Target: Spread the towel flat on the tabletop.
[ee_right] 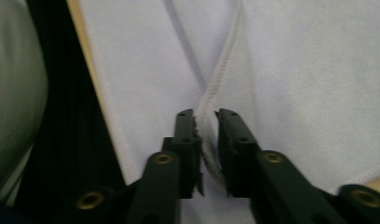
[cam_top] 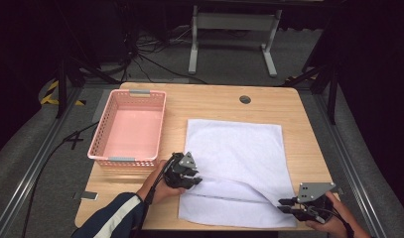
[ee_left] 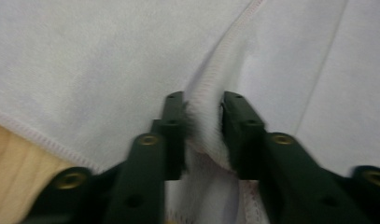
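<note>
A: Towel (cam_top: 239, 153) is lying flat on the table (cam_top: 308, 124), right of the pink basket (cam_top: 127, 128); the fold is only starting.

B: The left gripper (cam_top: 195, 179) is pinching the near-left edge, cloth bunched between its jaws. The right gripper (cam_top: 283, 205) is clamping the hem at the near-right corner.

A: Carrying that edge over is remaining, and the basket is waiting empty.
</note>
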Action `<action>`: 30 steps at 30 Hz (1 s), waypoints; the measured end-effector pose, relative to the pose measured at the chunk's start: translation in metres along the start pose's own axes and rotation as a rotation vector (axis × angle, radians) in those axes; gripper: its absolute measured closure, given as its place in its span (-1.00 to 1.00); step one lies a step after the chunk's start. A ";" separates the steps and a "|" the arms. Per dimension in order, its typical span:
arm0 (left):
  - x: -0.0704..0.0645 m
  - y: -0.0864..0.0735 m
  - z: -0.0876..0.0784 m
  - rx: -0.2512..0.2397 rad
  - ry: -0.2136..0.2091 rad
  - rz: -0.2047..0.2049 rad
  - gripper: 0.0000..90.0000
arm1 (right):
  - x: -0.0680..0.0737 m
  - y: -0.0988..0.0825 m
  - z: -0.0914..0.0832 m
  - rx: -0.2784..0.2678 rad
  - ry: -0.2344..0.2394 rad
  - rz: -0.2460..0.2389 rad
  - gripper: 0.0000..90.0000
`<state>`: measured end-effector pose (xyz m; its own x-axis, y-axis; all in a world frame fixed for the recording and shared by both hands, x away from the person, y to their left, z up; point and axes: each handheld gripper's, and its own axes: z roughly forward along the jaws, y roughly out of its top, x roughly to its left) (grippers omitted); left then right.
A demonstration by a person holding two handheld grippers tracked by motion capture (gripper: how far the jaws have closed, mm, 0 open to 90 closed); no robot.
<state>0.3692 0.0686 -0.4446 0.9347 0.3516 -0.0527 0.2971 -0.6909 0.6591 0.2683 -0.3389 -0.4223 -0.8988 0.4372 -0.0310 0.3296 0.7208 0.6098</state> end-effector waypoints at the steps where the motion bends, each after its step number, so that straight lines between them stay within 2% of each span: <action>1: -0.002 -0.001 -0.006 -0.009 0.004 0.022 0.70 | 0.002 -0.001 -0.003 -0.005 0.014 -0.011 0.82; 3: -0.009 -0.004 -0.019 -0.039 0.012 0.050 0.77 | 0.005 -0.003 -0.010 -0.012 0.035 -0.028 0.89; 5: -0.016 -0.009 -0.030 -0.068 -0.019 0.074 0.80 | 0.006 -0.005 -0.015 -0.014 0.057 -0.041 0.90; 7: -0.028 -0.015 -0.039 -0.068 -0.033 0.120 0.78 | 0.007 -0.009 -0.019 0.005 0.072 -0.051 0.90; 9: -0.041 -0.021 -0.043 -0.046 -0.062 0.144 0.65 | 0.009 -0.013 -0.021 0.025 0.095 -0.062 0.85; 11: -0.053 -0.029 -0.044 -0.001 -0.091 0.160 0.62 | 0.012 -0.017 -0.023 0.032 0.131 -0.064 0.80; 12: -0.059 -0.033 -0.044 0.030 -0.096 0.161 0.60 | 0.014 -0.019 -0.023 0.038 0.143 -0.063 0.79; 14: -0.065 -0.040 -0.043 0.053 -0.093 0.146 0.56 | 0.016 -0.022 -0.025 0.039 0.154 -0.065 0.72; 16: -0.069 -0.047 -0.044 0.052 -0.087 0.110 0.45 | 0.019 -0.024 -0.027 0.038 0.161 -0.073 0.57; 17: -0.069 -0.051 -0.046 0.032 -0.096 0.085 0.33 | 0.020 -0.024 -0.029 0.028 0.159 -0.073 0.51; 18: -0.068 -0.053 -0.048 0.015 -0.103 0.083 0.32 | 0.020 -0.025 -0.032 0.010 0.160 -0.069 0.46; 20: -0.065 -0.053 -0.051 -0.005 -0.077 0.068 0.22 | 0.021 -0.024 -0.037 -0.012 0.148 -0.070 0.31; 21: -0.062 -0.051 -0.053 -0.026 -0.070 0.042 0.12 | 0.020 -0.023 -0.040 -0.027 0.135 -0.061 0.26; 23: -0.059 -0.049 -0.054 -0.043 -0.055 0.035 0.03 | 0.016 -0.019 -0.045 -0.057 0.110 -0.041 0.13; 25: -0.052 -0.042 -0.055 -0.075 -0.019 0.016 -0.02 | 0.014 -0.018 -0.047 -0.077 0.102 -0.032 0.13; 26: -0.049 -0.037 -0.054 -0.088 -0.023 0.009 -0.07 | 0.014 -0.015 -0.050 -0.099 0.132 -0.028 0.12; 27: -0.047 -0.034 -0.052 -0.099 -0.031 0.014 -0.04 | 0.015 -0.012 -0.053 -0.110 0.146 -0.045 0.10; 29: -0.043 -0.027 -0.046 -0.098 -0.017 0.029 -0.05 | 0.017 -0.007 -0.056 -0.110 0.112 -0.060 0.12; 30: -0.041 -0.025 -0.043 -0.100 -0.020 0.022 -0.04 | 0.016 -0.005 -0.056 -0.107 0.085 -0.055 0.13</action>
<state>0.3153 0.0987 -0.4265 0.9449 0.3232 -0.0515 0.2558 -0.6313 0.7322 0.2363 -0.3656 -0.3812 -0.9373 0.3486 -0.0023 0.2508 0.6789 0.6900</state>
